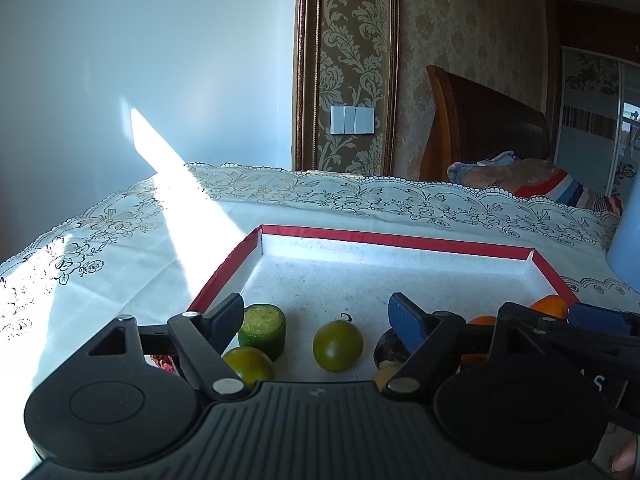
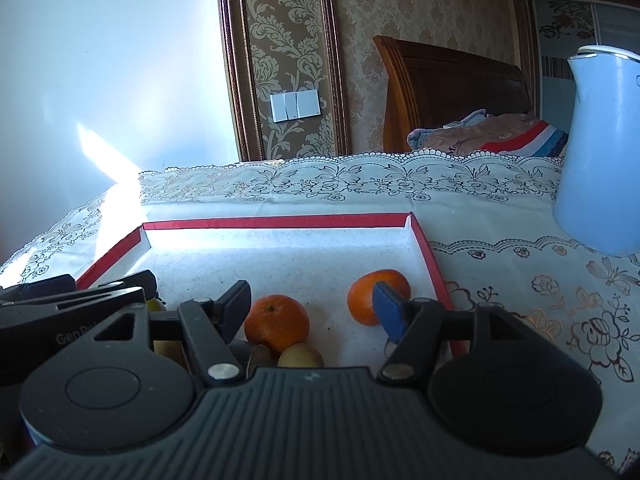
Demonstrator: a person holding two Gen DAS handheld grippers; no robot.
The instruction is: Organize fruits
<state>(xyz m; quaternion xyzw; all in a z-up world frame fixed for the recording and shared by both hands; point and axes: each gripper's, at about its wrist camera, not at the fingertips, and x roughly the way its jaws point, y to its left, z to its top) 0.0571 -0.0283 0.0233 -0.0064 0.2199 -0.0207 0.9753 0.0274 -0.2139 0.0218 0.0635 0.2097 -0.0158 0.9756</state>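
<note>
Two grippers hang side by side over the near end of a red-rimmed tray (image 1: 400, 242), both spread wide and grasping nothing. The left gripper (image 1: 316, 314) has its fingers parted around open tray floor, with a green round fruit (image 1: 338, 346) lying between and just below them. A cut green piece (image 1: 263, 332), its pale sliced face up, sits just beside the left finger, and a second green fruit (image 1: 248, 365) lies in front of it, partly hidden by the gripper's body. Close to the right finger there is a dark lump (image 1: 390, 350), too shadowed to name, perhaps a brown fruit.

The right gripper (image 2: 310, 300) is likewise released. An orange (image 2: 277, 323) rests near its left finger, and another orange (image 2: 366, 294) sits behind its blue right finger, close to the tray's right wall. A yellowish fruit (image 2: 300, 356) lies at the lower edge, touching the first orange, next to a brown piece (image 2: 256, 354) that is mostly covered.

The tray's white floor is bare toward its far wall. It stands on a bench covered with a lace-edged floral cloth (image 2: 520, 280). A pale blue kettle (image 2: 600, 148) stands on the cloth to the right, well apart from the tray. Beyond are a wooden headboard (image 2: 452, 88) and a wall switch (image 2: 295, 106).
</note>
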